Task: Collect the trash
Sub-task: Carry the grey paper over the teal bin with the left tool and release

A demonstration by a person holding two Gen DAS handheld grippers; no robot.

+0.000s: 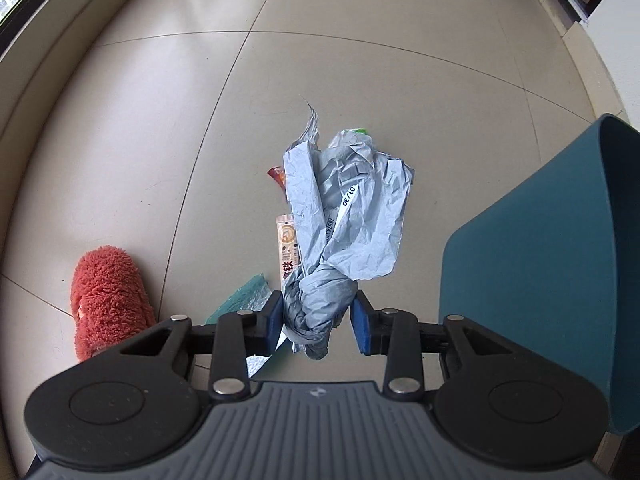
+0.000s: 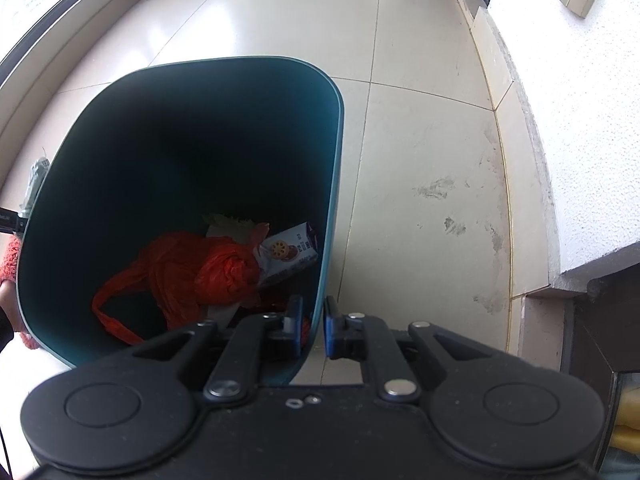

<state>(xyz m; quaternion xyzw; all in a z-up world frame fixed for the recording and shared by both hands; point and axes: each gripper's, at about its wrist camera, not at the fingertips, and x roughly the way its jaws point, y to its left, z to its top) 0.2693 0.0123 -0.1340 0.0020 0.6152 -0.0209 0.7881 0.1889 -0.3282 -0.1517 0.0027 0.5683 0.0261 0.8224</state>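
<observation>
Left-wrist view: left claw clamped on crumpled grey bag, bin just right; right claw pinching its rim.

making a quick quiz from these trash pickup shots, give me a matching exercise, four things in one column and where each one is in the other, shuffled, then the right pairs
Things
1. crumpled grey wrapper
2. orange plastic bag
3. teal bin
4. red fuzzy slipper

Places
A. its rim clamped by the right gripper
B. on the floor tiles, left of the left gripper
C. pinched between the left gripper's pads
D. lying in the bottom of the bin

Pairs: 1-C, 2-D, 3-A, 4-B
</observation>
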